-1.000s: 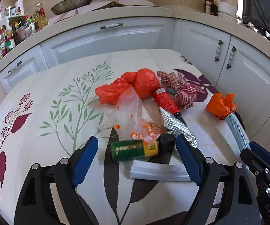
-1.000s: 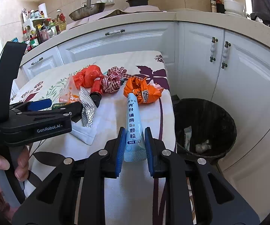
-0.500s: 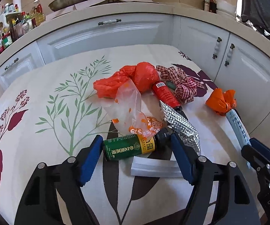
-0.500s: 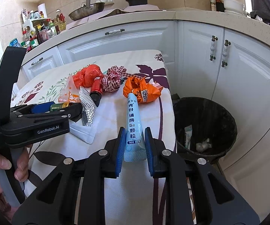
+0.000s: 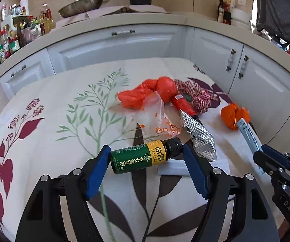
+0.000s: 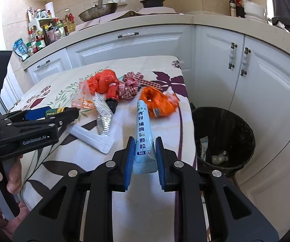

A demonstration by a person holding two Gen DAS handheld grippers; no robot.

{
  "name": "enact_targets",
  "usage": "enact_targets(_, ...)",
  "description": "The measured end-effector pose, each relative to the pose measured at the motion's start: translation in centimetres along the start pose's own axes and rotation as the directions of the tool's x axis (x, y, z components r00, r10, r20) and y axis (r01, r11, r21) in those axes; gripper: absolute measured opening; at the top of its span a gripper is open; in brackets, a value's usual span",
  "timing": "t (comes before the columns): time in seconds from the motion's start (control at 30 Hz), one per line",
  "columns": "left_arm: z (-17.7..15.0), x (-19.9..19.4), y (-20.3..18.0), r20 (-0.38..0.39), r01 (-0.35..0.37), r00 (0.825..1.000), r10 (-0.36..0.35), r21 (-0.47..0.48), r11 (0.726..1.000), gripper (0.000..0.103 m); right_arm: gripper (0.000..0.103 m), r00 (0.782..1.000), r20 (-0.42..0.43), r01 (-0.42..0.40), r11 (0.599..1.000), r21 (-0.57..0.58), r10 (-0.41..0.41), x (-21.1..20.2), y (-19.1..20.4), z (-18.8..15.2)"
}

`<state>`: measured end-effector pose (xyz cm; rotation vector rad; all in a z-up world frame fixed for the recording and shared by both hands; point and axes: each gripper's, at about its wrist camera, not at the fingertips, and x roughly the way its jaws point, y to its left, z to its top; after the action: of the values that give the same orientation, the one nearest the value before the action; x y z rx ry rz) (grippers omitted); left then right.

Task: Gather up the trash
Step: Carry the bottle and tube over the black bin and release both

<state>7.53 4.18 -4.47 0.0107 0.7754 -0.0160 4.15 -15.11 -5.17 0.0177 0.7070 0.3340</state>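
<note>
My left gripper (image 5: 145, 161) is shut on a small green bottle (image 5: 139, 158) with a yellow label and black cap, gripped end to end and raised a little off the floral tablecloth (image 5: 44, 121). My right gripper (image 6: 144, 157) is shut on a light blue sachet (image 6: 144, 135). The sachet also shows in the left wrist view (image 5: 247, 135). On the cloth lie a red plastic bag (image 5: 155, 92), a clear printed bag (image 5: 155, 117), a red tube (image 5: 184, 104), a silver foil wrapper (image 5: 199, 135), a checked ribbon (image 5: 199, 94), an orange wrapper (image 6: 159, 102) and a white packet (image 6: 92, 137).
A black trash bin (image 6: 223, 139) stands on the floor to the right of the table, with some scraps inside. White kitchen cabinets (image 6: 215, 60) wrap around behind. The counter holds a pan (image 6: 98, 12), a pot and bottles.
My left gripper has moved in and closed on the green bottle, which now sits higher between the pads. The right gripper holds the sachet as before.
</note>
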Motion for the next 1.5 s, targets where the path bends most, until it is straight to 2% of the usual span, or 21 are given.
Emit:
enact_targets(0.3, 0.7, -2.6, 0.9, 0.053, 0.014, 0.999, -0.013, -0.031, 0.999, 0.071, 0.020, 0.999, 0.048, 0.000, 1.000, -0.010, 0.000, -1.9, 0.4, 0.9)
enact_targets(0.63, 2.5, -4.3, -0.7, 0.126, 0.054, 0.991, -0.050, -0.031, 0.998, 0.072, 0.020, 0.992, 0.104, 0.072, 0.997, 0.034, -0.076, -3.5, -2.6, 1.9)
enact_targets(1.03, 5.4, -3.7, -6.4, 0.182, 0.113, 0.977, -0.115, 0.017, 0.993, 0.072, 0.020, 0.964, 0.161, 0.197, 0.975, 0.106, -0.212, -4.4, -8.7, 3.4)
enact_targets(1.2, 6.5, -2.8, -9.2, 0.187, 0.135, 0.972, -0.140, 0.039, 0.990, 0.072, 0.020, 0.947, 0.174, 0.249, 0.959, 0.134, -0.270, -4.2, -11.9, 4.2)
enact_targets(1.5, 7.8, 0.0, -14.3, 0.175, 0.157, 0.970, -0.171, 0.090, 0.984, 0.071, 0.020, 0.927, 0.181, 0.302, 0.939, 0.163, -0.329, -3.1, -16.2, 4.8)
